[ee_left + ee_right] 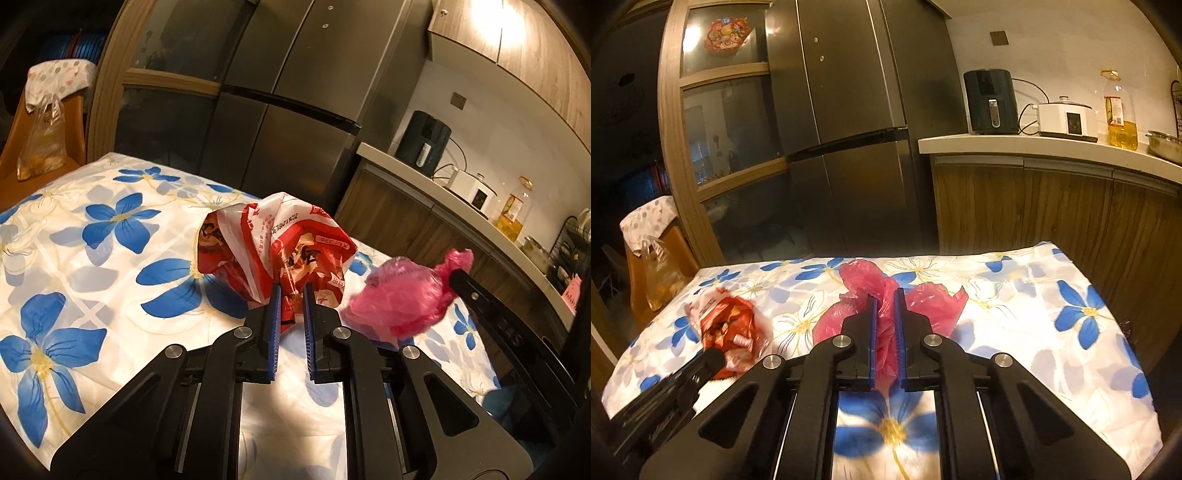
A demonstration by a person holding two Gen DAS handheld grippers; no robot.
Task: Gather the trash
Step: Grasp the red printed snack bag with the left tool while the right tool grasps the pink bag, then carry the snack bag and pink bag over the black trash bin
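Trash in both grips: a red-and-white wrapper (273,254) and a pink plastic bag (886,299), both over the flowered tablecloth (92,236)

The cloth-covered table drops off at its far edge toward the fridge (857,110) and at its right edge toward the counter (1052,147), with open room above it; lifting straight up before swinging aside looks safest. The left gripper (292,288) has its blue fingers pinching the crumpled wrapper's lower folds, the right gripper (885,295) has its fingers nipping the pink bag's middle; both films are thin and slippery, so I judge a firm squeeze and slow carrying wise
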